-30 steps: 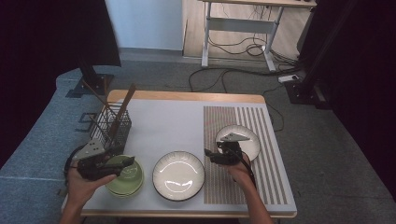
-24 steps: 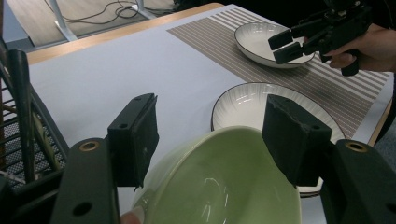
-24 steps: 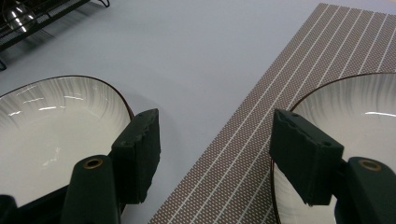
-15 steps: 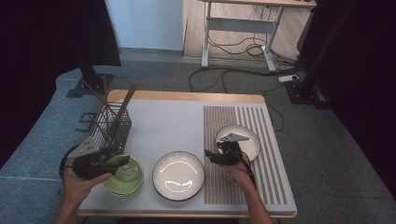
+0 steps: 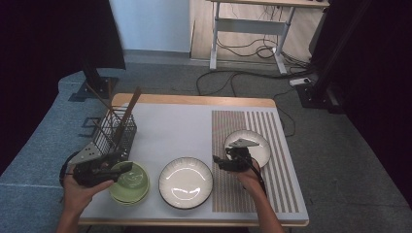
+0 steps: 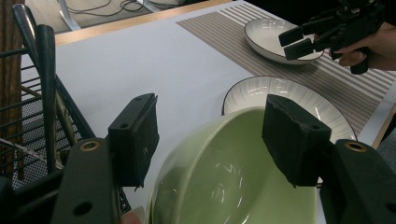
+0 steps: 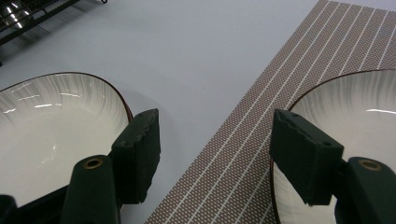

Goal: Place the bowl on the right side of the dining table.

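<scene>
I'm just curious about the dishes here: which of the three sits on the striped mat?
The smaller white bowl at the right, beside the right gripper. The larger white ribbed plate and the green bowl rest on the bare grey tabletop.

A: What sits between the left gripper's [image 6: 215, 135] jaws?

B: A green bowl [image 6: 233, 182], glossy inside, lying below and between them. The black pads stand wide apart with nothing pressed; whether they touch the rim I cannot tell.

A: And beyond it?

B: A white ribbed plate [image 6: 261, 91] with a dark rim, just behind the bowl on the pale table [image 6: 140, 60]. Farther off, a smaller white dish [image 6: 271, 35] rests on a striped placemat [image 6: 224, 32].

A: Anything else?

B: The right gripper [image 6: 296, 42], held in a hand [image 6: 369, 44], hovers by that dish, jaws parted. At left, a black wire basket [image 6: 28, 121] holds dark utensil handles [image 6: 44, 70].
</scene>
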Demonstrator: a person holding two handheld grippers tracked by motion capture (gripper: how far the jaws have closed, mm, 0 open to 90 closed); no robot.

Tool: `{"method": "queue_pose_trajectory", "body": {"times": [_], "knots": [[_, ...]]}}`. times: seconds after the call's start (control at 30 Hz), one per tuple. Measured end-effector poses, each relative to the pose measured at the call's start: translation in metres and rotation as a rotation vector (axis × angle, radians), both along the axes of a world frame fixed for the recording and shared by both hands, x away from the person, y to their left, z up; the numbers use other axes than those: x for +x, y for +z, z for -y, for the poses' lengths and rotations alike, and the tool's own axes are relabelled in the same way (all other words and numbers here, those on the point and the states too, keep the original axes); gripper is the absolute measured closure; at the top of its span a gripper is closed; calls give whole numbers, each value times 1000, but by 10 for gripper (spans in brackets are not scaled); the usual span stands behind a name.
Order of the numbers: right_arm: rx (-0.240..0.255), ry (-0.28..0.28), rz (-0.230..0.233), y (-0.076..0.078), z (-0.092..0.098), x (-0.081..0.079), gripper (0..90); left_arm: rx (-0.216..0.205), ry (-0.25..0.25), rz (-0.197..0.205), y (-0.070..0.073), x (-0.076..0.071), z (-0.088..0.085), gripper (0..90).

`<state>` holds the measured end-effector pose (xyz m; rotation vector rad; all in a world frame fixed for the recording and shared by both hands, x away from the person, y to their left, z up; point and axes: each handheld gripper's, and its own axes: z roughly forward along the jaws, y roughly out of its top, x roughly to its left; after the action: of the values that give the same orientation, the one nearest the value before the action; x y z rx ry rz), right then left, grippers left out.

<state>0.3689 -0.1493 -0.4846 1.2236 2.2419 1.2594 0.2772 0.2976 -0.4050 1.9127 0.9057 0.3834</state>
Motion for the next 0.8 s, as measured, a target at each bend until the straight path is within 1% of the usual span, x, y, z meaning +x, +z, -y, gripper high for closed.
{"method": "queue_pose_trajectory", "body": {"times": [0.2,0.5,0.57,0.8], "knots": [[-2,0,-4,-1,0,0,338,0,5,-15,-3,0,-3,361],[-2,-2,-4,-1,0,1,337,22,11,-12,-6,-2,-2,365],[-1,-1,-6,-1,1,1,338,15,12,-22,-8,-1,-3,366],[1,-4,-4,-1,2,2,338,26,22,-35,-13,0,-4,379]]}}
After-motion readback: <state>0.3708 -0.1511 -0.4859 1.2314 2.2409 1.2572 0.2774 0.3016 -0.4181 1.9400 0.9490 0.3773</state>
